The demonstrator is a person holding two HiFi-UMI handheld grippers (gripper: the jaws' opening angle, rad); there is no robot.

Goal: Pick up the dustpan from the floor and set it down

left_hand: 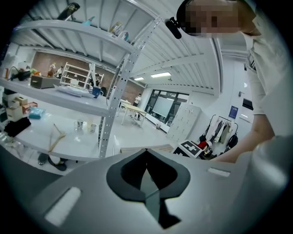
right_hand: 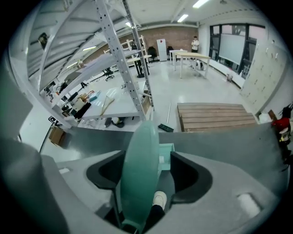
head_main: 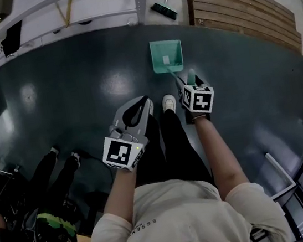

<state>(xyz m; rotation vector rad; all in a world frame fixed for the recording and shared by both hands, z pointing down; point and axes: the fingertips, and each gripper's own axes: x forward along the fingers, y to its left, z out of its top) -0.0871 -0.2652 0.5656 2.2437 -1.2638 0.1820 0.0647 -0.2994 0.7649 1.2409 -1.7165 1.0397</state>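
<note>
- Letters "ESSEN" legible in small light print on the back of the shirt (head_main: 182,219), low on its left side in the head view; rest of the word not readable.
- White label (head_main: 166,59) on the dustpan (head_main: 158,49): too small to read.
- Blue sign (left_hand: 234,112) on the far wall, left gripper view: illegible.

Head view: right gripper (head_main: 191,82) tips mostly hidden behind its marker cube (head_main: 199,98). Broom (head_main: 165,8) stick cut off by top edge. Right gripper view: dustpan handle (right_hand: 137,178) blurred, covering most of the dustpan (right_hand: 166,155).
</note>
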